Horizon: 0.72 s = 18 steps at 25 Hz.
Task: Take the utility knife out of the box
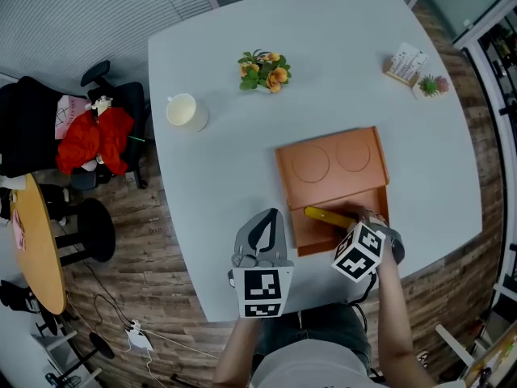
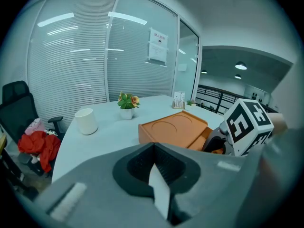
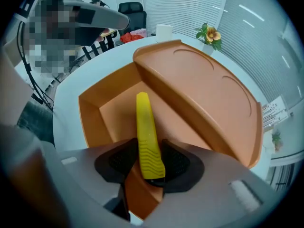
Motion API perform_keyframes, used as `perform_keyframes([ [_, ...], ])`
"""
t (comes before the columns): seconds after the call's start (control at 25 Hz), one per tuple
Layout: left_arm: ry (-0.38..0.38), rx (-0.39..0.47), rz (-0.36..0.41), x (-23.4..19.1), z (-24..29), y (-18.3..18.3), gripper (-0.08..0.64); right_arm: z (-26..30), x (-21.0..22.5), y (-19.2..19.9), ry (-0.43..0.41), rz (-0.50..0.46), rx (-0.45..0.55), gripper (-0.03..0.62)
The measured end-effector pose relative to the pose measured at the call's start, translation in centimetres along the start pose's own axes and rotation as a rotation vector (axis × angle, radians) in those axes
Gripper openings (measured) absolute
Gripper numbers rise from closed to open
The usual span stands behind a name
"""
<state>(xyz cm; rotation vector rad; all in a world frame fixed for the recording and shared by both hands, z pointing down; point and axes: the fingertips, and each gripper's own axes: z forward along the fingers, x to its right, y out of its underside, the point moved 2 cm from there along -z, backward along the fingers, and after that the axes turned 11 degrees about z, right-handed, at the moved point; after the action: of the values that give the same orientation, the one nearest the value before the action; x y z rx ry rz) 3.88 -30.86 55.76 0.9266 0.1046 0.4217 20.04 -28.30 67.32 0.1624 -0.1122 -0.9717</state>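
Right gripper [image 3: 151, 163] jaws pinch utility knife [image 3: 144, 118] at its tail end only, so it may swivel or catch box [image 3: 92, 120] wall on lifting; left gripper [image 2: 154, 167] jaws closed, empty.

My right hand-held gripper [image 1: 365, 223], clamped on the utility knife [image 3: 145, 127], reaches into the open compartment of the orange box [image 1: 331, 164]: walls either side, raised deck ahead, open above. My left hand-held gripper [image 1: 269, 218] hovers beside the box over the table [image 1: 210, 184]; the mug [image 1: 187, 111] stands well apart.

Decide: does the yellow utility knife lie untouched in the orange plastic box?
No, the right gripper clamps the ribbed end of the yellow utility knife.
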Motion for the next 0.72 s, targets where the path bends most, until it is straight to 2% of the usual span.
perform_keyframes([
  [0.32,0.000,0.001,-0.016,-0.27,0.24,0.23,0.000,0.15,-0.01,-0.06,-0.044,-0.026,-0.024,0.176],
  [0.52,-0.002,0.011,-0.014,-0.35,-0.08,0.07,0.000,0.04,-0.09,0.04,-0.044,-0.049,0.007,0.167],
  [0.72,-0.009,0.018,-0.010,-0.63,-0.47,-0.04,0.000,0.22,-0.32,-0.04,-0.006,-0.144,0.014,0.164],
])
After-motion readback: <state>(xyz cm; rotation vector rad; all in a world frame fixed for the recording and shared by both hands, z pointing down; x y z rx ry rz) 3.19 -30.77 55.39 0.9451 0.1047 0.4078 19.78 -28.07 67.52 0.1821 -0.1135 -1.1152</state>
